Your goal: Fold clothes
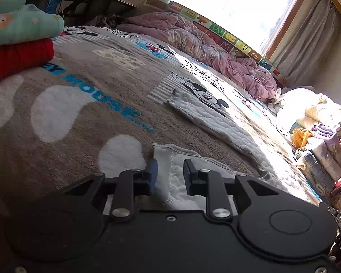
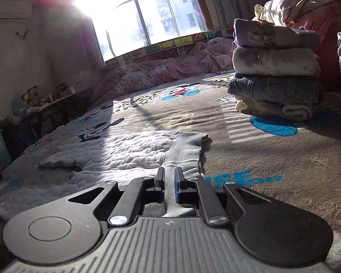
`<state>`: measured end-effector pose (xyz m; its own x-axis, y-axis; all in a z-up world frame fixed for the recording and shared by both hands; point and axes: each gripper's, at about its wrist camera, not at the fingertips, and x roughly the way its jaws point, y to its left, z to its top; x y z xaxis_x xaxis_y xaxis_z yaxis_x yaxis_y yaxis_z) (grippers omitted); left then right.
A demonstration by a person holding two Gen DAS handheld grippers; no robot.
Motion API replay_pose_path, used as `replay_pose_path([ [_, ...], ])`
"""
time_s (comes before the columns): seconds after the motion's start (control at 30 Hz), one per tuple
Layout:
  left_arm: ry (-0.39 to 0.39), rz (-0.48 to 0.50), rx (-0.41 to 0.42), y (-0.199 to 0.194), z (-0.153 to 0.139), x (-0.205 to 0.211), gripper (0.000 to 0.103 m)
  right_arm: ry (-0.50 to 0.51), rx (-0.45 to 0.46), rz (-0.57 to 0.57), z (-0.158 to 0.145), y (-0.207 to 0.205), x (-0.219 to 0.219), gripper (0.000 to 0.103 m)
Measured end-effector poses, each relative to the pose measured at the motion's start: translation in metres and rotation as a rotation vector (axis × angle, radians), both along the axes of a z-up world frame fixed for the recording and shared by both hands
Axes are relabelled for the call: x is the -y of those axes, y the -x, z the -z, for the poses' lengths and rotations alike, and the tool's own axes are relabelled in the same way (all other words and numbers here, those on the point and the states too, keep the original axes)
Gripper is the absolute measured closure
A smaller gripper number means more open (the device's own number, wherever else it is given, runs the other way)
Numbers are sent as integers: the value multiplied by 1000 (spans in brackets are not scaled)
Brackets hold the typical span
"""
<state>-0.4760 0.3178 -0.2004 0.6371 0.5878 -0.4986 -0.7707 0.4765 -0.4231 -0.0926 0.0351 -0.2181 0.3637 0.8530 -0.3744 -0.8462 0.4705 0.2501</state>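
A pale grey quilted garment (image 1: 218,122) lies spread flat on the Mickey Mouse blanket (image 1: 84,118). My left gripper (image 1: 169,173) is open, its jaws either side of the garment's stitched hem corner (image 1: 170,159). In the right wrist view the same garment (image 2: 116,152) lies ahead. My right gripper (image 2: 169,177) is shut on its grey ribbed cuff (image 2: 184,152), with the fabric pinched between the narrow jaws.
A folded stack of a teal and a red item (image 1: 18,41) sits at far left. A stack of folded clothes (image 2: 275,68) stands at right, with loose clothes (image 1: 325,136) heaped beside it. A pink duvet (image 1: 216,52) lies under the window.
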Motion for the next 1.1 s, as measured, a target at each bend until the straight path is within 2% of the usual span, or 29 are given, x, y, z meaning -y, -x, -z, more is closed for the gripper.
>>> replay_pose_path([
  [0.1,-68,81,-82,-22,-8,1,81,26,78,-100,-5,10,-29,91],
  [0.17,-110,129,-152,-42,-7,-1,81,33,90,-154,-13,17,-50,91],
  [0.2,-131,153,-187,-52,-7,-2,81,34,93,-167,-16,20,-56,91],
  [0.27,-136,166,-204,-60,2,-6,80,62,101,-159,-17,19,-68,91],
  [0.3,-139,172,-212,-64,6,-8,77,95,88,-144,-14,15,-75,91],
  [0.33,-128,171,-236,-66,16,-10,68,128,53,-137,-5,9,-79,91],
  [0.37,-116,171,-260,-68,27,-12,63,159,7,-137,7,3,-82,92],
  [0.4,-105,170,-284,-69,37,-14,63,189,-39,-137,19,-4,-84,93],
  [0.47,-112,171,-286,-67,37,-11,62,203,-70,-132,21,-7,-85,96],
  [0.6,-139,202,-316,-62,26,-6,60,221,-8,-134,20,5,-76,96],
  [0.67,-175,199,-337,-56,20,1,51,201,-1,-134,14,8,-64,92],
  [0.7,-206,194,-371,-53,17,7,51,190,2,-134,11,9,-58,88],
  [0.77,-253,211,-417,-46,15,16,51,193,67,-147,3,15,-43,66],
  [0.8,-278,226,-438,-42,14,22,51,205,124,-152,0,20,-35,62],
  [0.87,-277,223,-460,-35,13,25,50,242,245,-156,-4,29,-20,46],
  [0.93,-274,211,-464,-25,13,23,50,285,345,-167,-5,36,-7,42],
  [1.0,-247,222,-445,-20,11,17,50,322,433,-182,-3,43,4,42],
  [1.1,-235,281,-404,-15,0,14,50,380,534,-210,5,52,13,42],
])
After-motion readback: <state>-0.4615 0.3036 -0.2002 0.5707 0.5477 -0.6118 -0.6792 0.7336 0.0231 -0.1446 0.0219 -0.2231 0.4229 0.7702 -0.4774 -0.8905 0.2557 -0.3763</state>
